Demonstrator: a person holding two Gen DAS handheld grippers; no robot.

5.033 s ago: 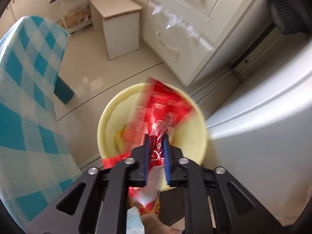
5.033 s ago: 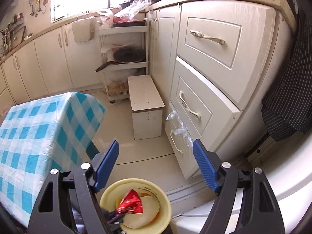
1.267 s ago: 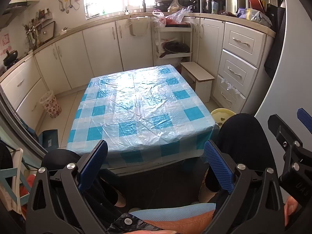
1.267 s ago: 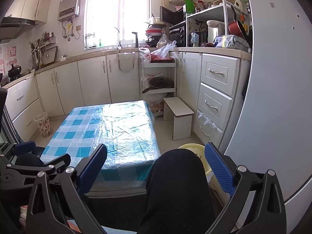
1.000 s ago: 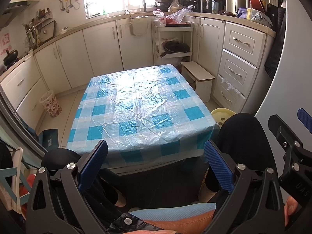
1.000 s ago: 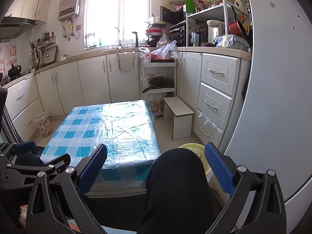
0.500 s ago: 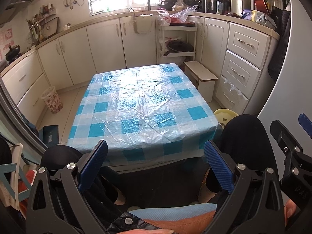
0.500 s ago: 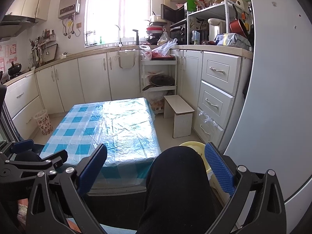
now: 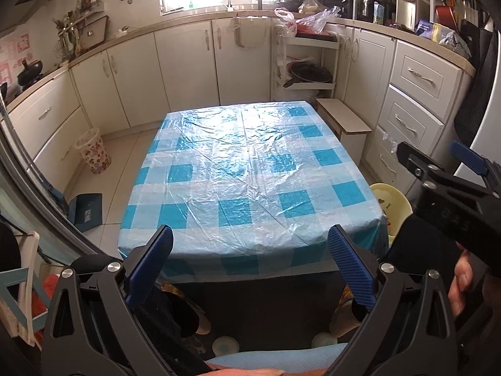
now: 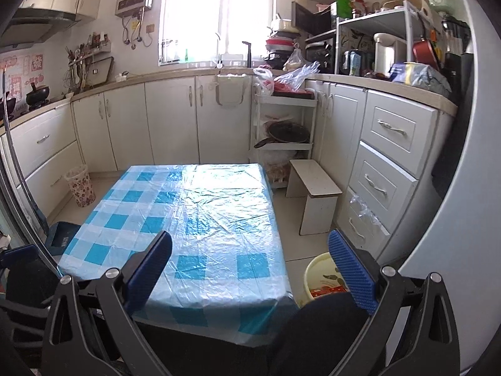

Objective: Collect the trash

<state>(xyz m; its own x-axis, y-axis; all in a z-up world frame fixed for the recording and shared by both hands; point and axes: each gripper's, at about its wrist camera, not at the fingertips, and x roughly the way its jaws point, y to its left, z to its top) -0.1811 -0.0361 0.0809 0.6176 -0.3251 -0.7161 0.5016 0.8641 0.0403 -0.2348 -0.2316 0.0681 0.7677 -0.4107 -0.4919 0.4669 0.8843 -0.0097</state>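
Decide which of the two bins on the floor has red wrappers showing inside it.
The plain yellow bin on the floor between the table and the drawers; the flower-patterned bin stands by the far cabinets, its contents unseen.

The table wears a checked plastic cloth (blue and white).

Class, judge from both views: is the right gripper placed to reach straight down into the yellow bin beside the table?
Probably yes. The right gripper is open and empty, and the yellow bin sits just beyond it, open-topped, though the person's dark-clothed knee covers its near rim.
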